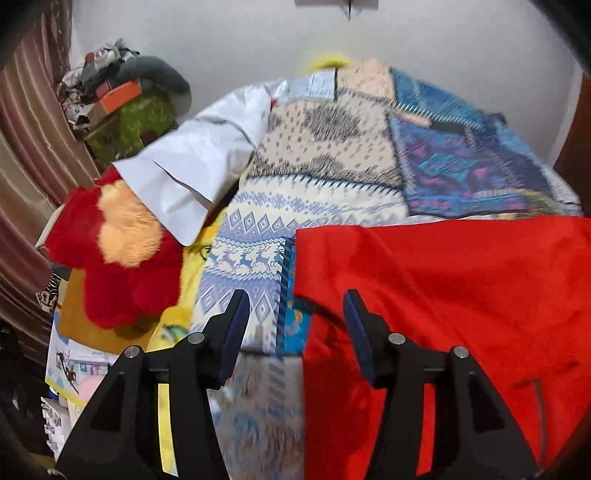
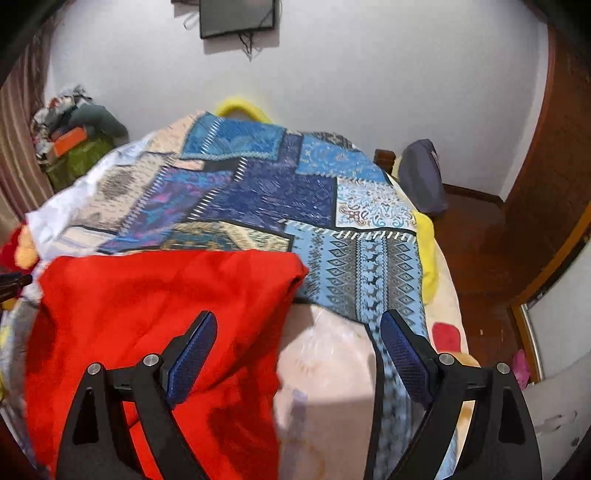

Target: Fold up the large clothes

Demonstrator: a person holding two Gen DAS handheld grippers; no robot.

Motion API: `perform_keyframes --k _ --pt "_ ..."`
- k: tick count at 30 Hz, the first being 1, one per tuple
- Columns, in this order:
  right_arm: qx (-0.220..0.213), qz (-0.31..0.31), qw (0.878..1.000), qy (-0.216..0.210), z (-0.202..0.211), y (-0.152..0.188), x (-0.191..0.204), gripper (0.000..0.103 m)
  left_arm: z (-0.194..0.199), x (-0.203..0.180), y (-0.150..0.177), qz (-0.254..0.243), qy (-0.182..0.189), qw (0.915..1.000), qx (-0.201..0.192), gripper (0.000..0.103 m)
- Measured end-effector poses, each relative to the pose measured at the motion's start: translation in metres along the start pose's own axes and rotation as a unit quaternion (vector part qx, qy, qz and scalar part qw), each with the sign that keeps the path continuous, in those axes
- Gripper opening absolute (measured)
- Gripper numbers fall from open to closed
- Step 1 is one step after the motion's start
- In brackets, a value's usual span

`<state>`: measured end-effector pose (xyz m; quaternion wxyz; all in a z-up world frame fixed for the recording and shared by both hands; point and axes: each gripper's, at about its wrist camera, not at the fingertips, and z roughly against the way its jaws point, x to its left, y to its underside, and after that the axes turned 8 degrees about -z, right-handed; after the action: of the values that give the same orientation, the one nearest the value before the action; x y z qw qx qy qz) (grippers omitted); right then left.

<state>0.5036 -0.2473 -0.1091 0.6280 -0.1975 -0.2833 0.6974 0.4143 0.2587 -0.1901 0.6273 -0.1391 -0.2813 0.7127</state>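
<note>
A large red garment (image 1: 461, 295) lies spread on the patterned blue and cream bedspread (image 1: 314, 155). In the left wrist view its left edge runs down between my fingers. My left gripper (image 1: 297, 299) hovers over that edge, open, with nothing pinched between the pads. In the right wrist view the red garment (image 2: 155, 306) fills the lower left, its right corner near the bedspread (image 2: 266, 192). My right gripper (image 2: 299, 321) stands wide open over the garment's right edge, holding nothing. The left finger (image 2: 192, 350) sits above the red cloth.
A white sheet (image 1: 192, 162) and a red and orange plush toy (image 1: 122, 251) lie at the bed's left. A cluttered pile (image 1: 110, 92) stands by the curtain. A grey bag (image 2: 421, 177) sits by the bed's far right, with wooden floor (image 2: 480, 251) beyond. A wall screen (image 2: 236, 16) hangs above.
</note>
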Motion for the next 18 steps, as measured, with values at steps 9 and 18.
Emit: perform_keyframes --k 9,18 --pt "-0.036 0.045 0.998 -0.02 0.114 0.042 0.026 0.103 0.11 -0.008 0.041 0.011 0.017 0.9982 -0.055 0.077" --pt "-0.017 0.091 0.995 -0.024 0.165 0.114 0.04 0.103 0.155 -0.016 0.109 0.003 0.031 0.9985 -0.044 0.083"
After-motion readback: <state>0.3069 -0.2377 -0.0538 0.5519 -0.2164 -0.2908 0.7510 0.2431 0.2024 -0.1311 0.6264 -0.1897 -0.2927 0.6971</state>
